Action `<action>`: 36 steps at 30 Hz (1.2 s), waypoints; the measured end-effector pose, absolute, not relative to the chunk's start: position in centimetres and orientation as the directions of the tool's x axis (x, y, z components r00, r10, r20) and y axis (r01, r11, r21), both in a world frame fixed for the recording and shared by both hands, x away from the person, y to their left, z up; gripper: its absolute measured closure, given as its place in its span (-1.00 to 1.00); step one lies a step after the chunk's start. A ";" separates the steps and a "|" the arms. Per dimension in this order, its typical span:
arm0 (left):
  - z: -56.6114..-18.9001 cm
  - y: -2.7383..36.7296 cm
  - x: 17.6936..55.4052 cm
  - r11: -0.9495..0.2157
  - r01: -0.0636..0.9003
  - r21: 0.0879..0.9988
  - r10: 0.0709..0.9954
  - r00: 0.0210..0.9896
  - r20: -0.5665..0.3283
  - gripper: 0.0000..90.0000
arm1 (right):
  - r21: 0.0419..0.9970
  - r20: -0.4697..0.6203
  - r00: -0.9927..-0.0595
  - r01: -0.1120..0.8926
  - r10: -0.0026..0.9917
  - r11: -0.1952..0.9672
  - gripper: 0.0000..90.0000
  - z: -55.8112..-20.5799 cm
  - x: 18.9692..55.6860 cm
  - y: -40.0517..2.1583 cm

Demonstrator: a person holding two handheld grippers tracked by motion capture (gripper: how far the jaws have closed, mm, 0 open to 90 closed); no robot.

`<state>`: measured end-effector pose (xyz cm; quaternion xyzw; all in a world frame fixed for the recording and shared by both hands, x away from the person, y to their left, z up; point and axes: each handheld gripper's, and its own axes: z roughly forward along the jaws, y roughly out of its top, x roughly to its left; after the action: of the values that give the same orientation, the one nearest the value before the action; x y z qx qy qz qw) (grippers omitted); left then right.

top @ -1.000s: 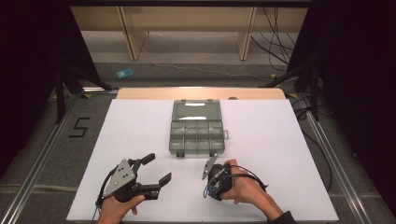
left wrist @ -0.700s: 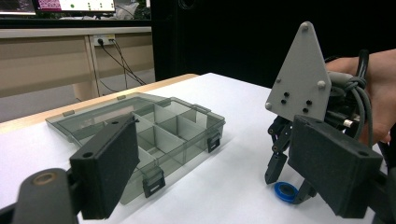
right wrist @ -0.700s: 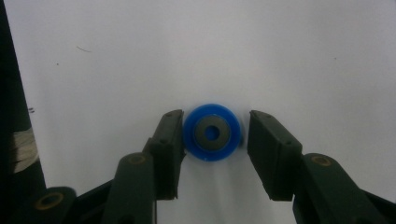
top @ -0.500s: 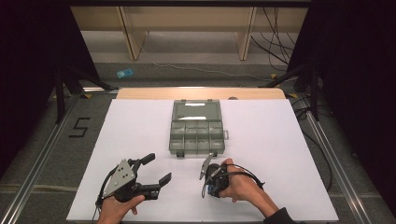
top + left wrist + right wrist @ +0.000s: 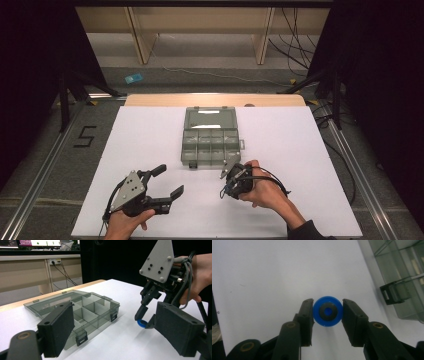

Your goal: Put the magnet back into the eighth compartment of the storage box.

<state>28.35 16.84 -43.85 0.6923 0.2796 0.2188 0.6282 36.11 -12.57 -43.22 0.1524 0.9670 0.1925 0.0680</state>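
The big white surface (image 5: 150, 140) holds a clear grey plastic box with little compartments (image 5: 210, 142), and its lid lies open behind it. The compartments look empty, so nothing seems to be put away yet.

The left gripper (image 5: 167, 182) waits near the front of the surface with its jaws wide apart and nothing in them.

The right gripper (image 5: 327, 312) is just beside the box's front corner. Its jaws are pressed on a small blue plastic ring with a dark middle (image 5: 327, 311), low over the surface. The ring is grabbed; perhaps it goes into the box next.
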 end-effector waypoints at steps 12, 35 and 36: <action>-43.9 16.8 28.3 -0.050 0.117 0.992 0.663 0.747 -0.055 -0.65 | 0.454 -0.124 -0.926 0.266 0.356 0.851 0.39 -42.0 37.7 -13.0; -43.9 16.8 28.4 -0.050 0.116 0.992 0.663 0.747 -0.054 -0.65 | 0.522 -0.182 -0.893 0.268 0.413 0.810 0.39 -40.7 40.2 -13.1; -43.9 16.8 28.3 -0.050 0.117 0.992 0.662 0.747 -0.054 -0.65 | 0.522 -0.182 -0.893 0.268 0.413 0.810 0.39 -40.7 40.2 -13.1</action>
<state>28.35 16.80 -43.91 0.6913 0.2817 0.2170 0.6290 40.21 -13.13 -40.67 0.1810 0.9402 0.2495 0.1447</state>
